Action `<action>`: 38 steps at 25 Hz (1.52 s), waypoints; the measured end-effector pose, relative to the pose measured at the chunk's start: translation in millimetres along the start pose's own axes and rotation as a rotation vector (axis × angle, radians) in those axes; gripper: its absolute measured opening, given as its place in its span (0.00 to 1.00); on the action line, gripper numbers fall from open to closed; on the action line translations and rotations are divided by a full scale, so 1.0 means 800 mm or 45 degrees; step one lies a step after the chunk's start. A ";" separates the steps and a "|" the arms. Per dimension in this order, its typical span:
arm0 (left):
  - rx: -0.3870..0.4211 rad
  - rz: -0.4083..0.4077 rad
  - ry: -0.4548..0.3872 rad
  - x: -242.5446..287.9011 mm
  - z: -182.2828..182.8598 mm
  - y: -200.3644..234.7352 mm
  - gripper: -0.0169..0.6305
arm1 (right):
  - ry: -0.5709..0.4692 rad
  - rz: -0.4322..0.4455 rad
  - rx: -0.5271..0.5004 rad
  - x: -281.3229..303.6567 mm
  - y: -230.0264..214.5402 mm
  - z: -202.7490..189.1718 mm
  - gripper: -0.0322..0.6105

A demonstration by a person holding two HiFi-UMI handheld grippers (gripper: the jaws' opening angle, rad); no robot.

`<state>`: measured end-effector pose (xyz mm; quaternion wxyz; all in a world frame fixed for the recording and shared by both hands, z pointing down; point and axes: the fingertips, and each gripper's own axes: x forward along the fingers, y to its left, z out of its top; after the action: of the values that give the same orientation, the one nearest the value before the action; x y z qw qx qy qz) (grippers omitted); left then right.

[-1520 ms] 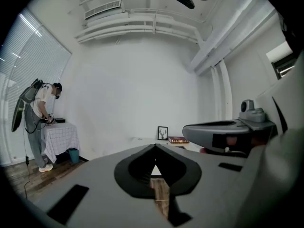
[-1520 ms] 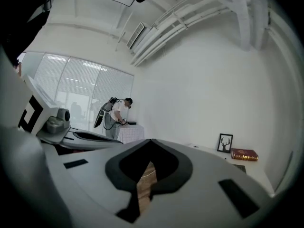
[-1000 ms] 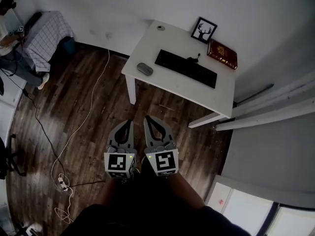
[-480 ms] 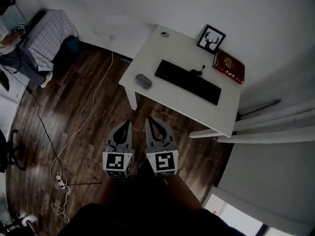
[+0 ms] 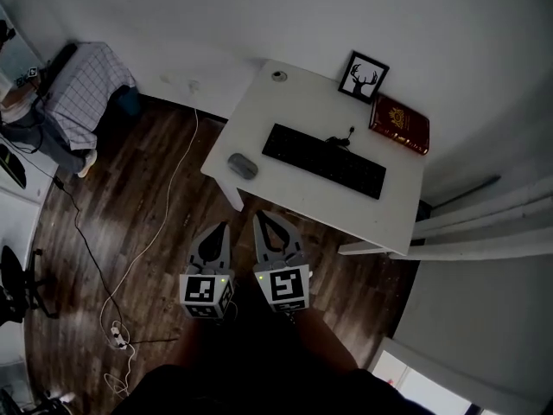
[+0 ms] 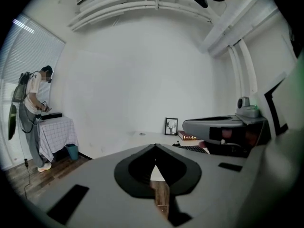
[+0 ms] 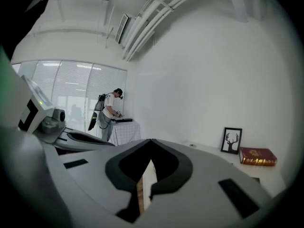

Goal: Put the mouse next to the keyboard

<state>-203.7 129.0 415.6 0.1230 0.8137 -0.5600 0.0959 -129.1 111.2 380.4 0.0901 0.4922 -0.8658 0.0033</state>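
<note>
While the person stands short of the white rectangular table (image 5: 285, 111), the head view shows the small grey oval mouse (image 5: 243, 166) at its near-left corner, apart from the long black keyboard (image 5: 324, 160). The left gripper view shows the left gripper (image 6: 154, 146) pressed together and empty. The right gripper view shows the right gripper (image 7: 151, 140) likewise. This looks like the approach, and next a claw must spread over the mouse.

Grey mouse (image 5: 243, 166); black keyboard (image 5: 324, 160); white table (image 5: 285, 111); red book (image 5: 399, 124).
</note>
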 end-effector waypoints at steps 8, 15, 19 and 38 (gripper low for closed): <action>-0.031 0.012 0.025 0.044 -0.006 0.022 0.03 | 0.067 0.029 -0.002 0.040 -0.013 -0.015 0.08; -0.012 -0.014 0.107 0.103 -0.024 0.060 0.03 | 0.181 0.014 -0.066 0.104 -0.029 -0.042 0.08; -0.016 -0.046 0.163 0.133 -0.038 0.072 0.03 | 0.269 -0.003 -0.086 0.138 -0.038 -0.062 0.08; -0.158 -0.081 0.317 0.215 -0.098 0.135 0.03 | 0.692 0.158 -0.216 0.252 -0.025 -0.181 0.33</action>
<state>-245.0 -36.2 551.0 0.2445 0.8038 -0.5191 0.1573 -190.8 -56.9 553.0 0.3592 0.4102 -0.8355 0.0681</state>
